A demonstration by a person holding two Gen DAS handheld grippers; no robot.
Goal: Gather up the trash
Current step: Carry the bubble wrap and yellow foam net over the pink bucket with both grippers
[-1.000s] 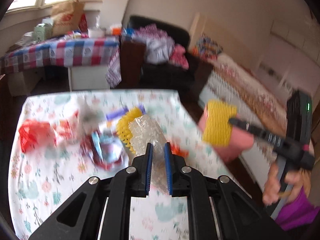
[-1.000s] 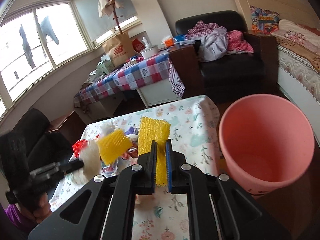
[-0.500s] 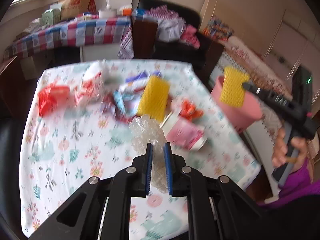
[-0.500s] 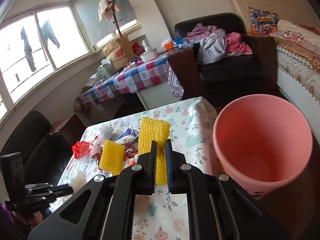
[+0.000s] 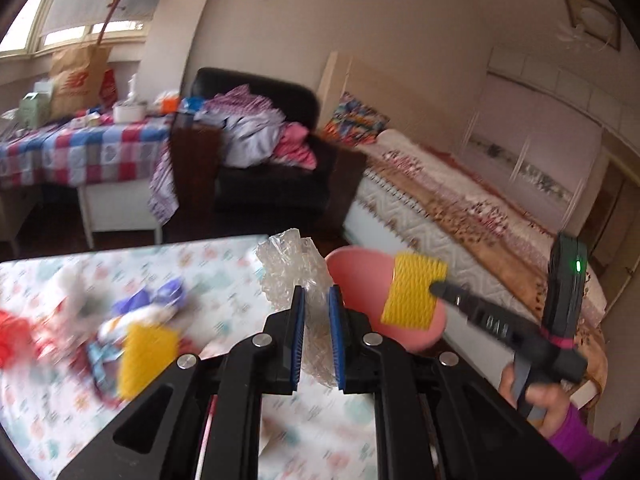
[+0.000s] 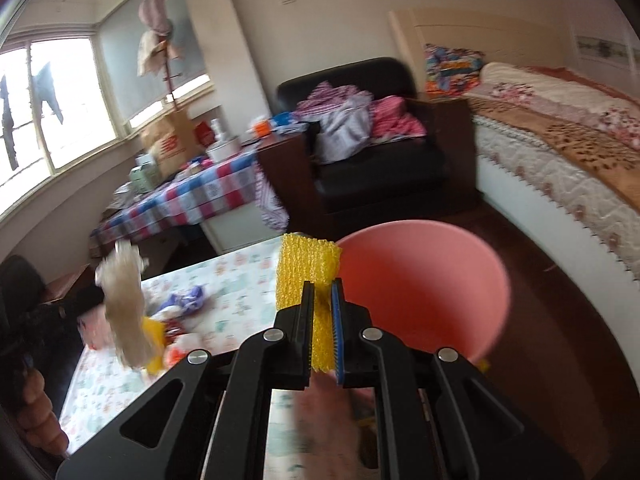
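My left gripper is shut on a crumpled piece of clear bubble wrap, held above the table's right end. Past it stands the pink bucket beside the table. My right gripper is shut on a yellow foam net, level with the pink bucket's rim at its left side. In the left wrist view the right gripper holds the yellow net in front of the bucket. More trash lies blurred on the floral tablecloth, among it a second yellow net.
A black armchair piled with clothes stands behind the table, a bed to the right, and a checked-cloth table with boxes and a paper bag by the window. Dark wooden floor surrounds the bucket.
Both grippers have swung right toward the pink bucket and the left one has risen with the bubble wrap. The trash pile has slid to the left of both views.
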